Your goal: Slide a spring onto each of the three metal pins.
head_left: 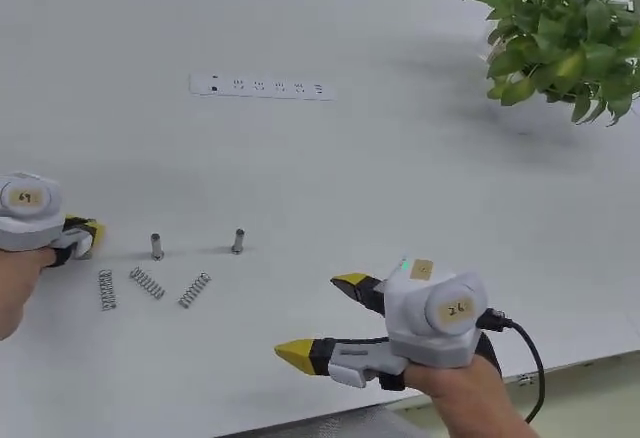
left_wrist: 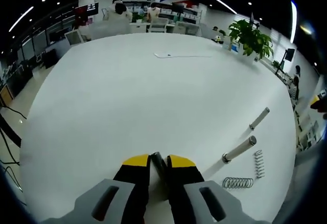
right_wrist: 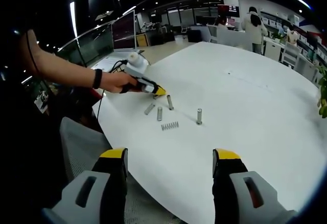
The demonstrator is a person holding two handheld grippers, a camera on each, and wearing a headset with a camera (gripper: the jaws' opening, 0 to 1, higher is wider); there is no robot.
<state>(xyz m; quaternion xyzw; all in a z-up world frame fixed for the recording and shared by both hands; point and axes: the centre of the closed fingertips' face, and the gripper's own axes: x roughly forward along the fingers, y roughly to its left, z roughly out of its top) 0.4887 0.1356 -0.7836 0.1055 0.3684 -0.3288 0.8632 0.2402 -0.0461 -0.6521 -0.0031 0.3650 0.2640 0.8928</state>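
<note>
L gripper (left_wrist: 158, 158) at far left of table (head_left: 400, 178), jaws closed on a dark pin (left_wrist: 159, 169) betw. the yellow tips. R gripper (right_wrist: 169, 155) at near edge, right of centre, jaws wide apart, nothing betw. them. 2 other pins (head_left: 157, 246) (head_left: 238, 241) stand upright just right of L gripper, apart from each other. 3 springs (head_left: 106, 289) (head_left: 147, 282) (head_left: 195, 290) lie flat just near of those pins, none on a pin. Power strip (head_left: 260, 86) far centre; plant (head_left: 565, 28) far right.

Open desk (head_left: 400, 178) stretches between the upright pins (head_left: 238, 241) and the power strip (head_left: 260, 86); a leafy plant (head_left: 565, 28) blocks the far right.
</note>
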